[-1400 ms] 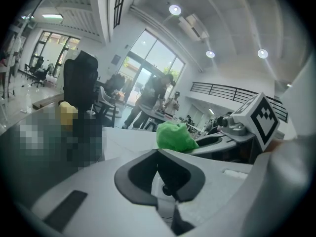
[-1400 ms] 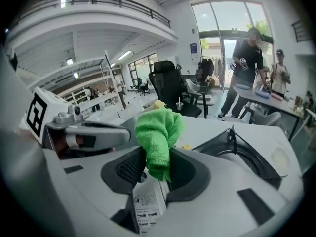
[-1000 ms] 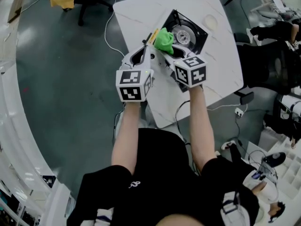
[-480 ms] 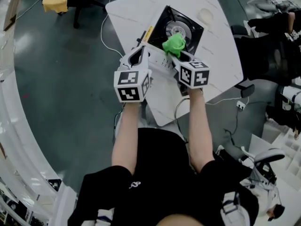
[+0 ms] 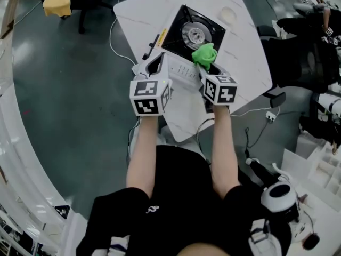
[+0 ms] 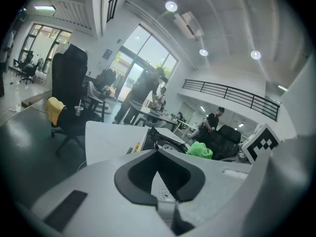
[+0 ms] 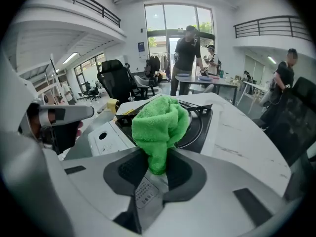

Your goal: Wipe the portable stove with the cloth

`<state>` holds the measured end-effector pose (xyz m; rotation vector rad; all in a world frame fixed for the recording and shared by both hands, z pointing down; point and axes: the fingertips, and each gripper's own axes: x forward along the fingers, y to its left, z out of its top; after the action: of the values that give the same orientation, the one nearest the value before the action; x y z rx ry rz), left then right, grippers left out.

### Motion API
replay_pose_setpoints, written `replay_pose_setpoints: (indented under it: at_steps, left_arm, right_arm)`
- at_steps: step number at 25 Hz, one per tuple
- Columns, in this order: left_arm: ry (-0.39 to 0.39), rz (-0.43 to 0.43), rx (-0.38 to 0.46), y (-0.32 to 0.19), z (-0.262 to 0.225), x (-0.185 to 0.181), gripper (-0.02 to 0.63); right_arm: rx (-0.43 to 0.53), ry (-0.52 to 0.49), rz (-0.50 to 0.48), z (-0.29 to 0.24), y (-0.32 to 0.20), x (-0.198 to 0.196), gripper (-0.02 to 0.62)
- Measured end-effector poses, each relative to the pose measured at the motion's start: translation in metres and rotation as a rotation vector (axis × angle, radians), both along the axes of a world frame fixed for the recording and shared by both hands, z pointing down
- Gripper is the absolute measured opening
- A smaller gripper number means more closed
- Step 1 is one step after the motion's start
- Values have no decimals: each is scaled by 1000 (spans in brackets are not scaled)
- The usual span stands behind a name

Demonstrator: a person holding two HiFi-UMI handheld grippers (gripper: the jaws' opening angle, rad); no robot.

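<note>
Right gripper view — cloth [image 7: 159,127] (green) clamped

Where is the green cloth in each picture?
Head view: cloth upper middle, at the stove's near right corner.
Left gripper view: small, right of centre, beside the stove.
Right gripper view: dead centre, pinched in the right tongs.
Shared landmark: the round burner.

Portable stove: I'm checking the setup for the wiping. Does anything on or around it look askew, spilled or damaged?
Nothing stands out. The portable stove lies flat on the white table, with its burner in place and no spill visible. The green cloth is bunched in the right gripper, at the stove's near right edge.
</note>
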<state>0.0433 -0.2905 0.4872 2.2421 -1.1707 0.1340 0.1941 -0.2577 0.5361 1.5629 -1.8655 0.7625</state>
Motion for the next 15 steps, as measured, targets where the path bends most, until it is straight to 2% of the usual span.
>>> replay_pose_setpoints:
  at_steps: [3, 5, 8, 11, 15]
  left_arm:
    - [-4, -3, 1, 4, -3, 5, -2]
    - [-6, -4, 4, 8, -4, 10, -2]
    - [-13, 5, 12, 21, -7, 18, -2]
    - [-20, 8, 28, 37, -13, 24, -2]
    - [-30, -5, 77, 59, -34, 35, -2]
  right_arm:
    - [-3, 82, 23, -1, 8, 13, 78]
    - [13, 101, 32, -5, 13, 18, 78]
    - [71, 67, 61, -18, 20, 22, 78]
    - [167, -8, 90, -38, 28, 22, 78]
    - [272, -72, 88, -65, 44, 25, 78]
